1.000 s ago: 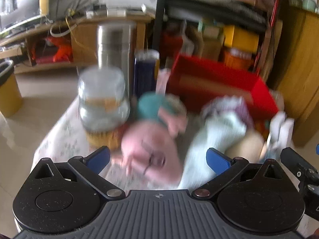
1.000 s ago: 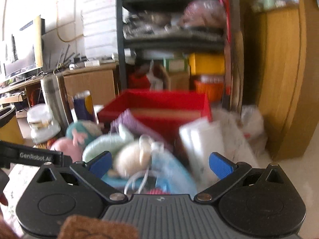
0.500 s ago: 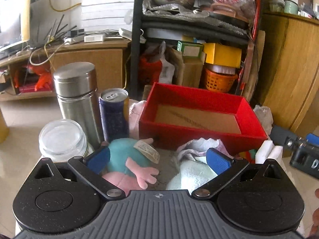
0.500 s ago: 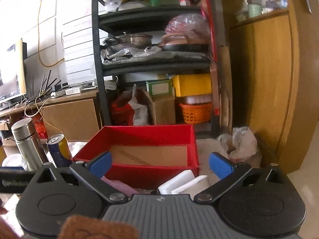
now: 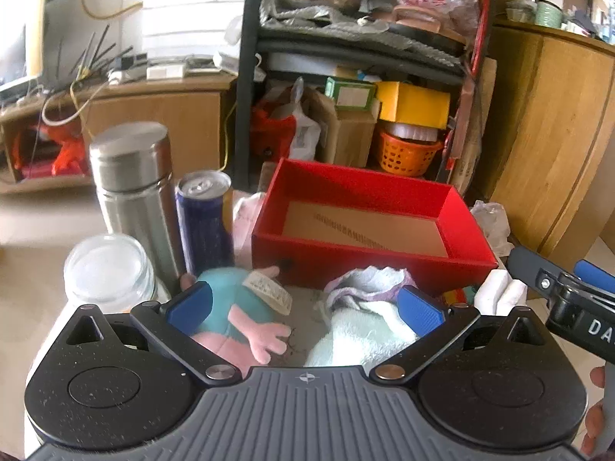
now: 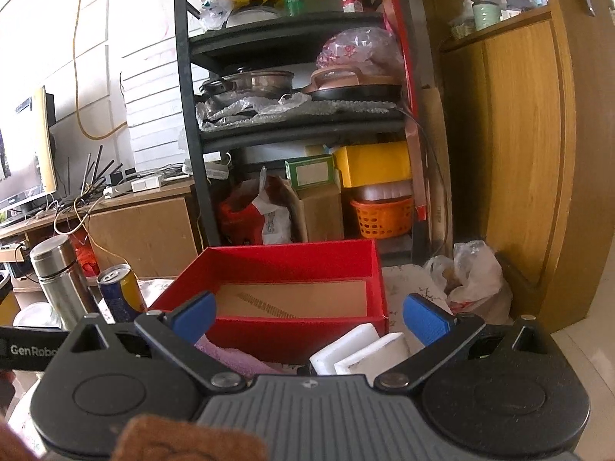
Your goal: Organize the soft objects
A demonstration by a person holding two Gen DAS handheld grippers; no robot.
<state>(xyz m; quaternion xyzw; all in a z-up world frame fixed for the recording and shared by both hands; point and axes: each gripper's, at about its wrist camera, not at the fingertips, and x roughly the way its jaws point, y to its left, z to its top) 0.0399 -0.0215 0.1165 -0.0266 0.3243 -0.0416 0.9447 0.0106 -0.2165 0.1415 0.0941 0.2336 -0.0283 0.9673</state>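
Both tongs, left [image 5: 303, 305] and right [image 6: 309, 313], gape wide and empty. I've lifted them back from the soft pile, so the red box [image 5: 369, 265] behind the plush [image 5: 238, 307] and towel [image 5: 361, 326] now shows bare; nothing sorted yet.

A lived-in room of a home is shown, used partly for storage. A dark shelf rack [image 6: 292, 123] at the far side is loaded with cooking pots [image 6: 253, 80], plastic bags and bottles, and cardboard boxes [image 6: 323, 211] and an orange basket [image 6: 382, 217] are crowded at its foot. On the left, a low wooden cabinet [image 5: 153, 115] is strewn with cables beside a screen [image 6: 23, 146]. A tall wooden cupboard [image 6: 511, 146] is seen on the right.
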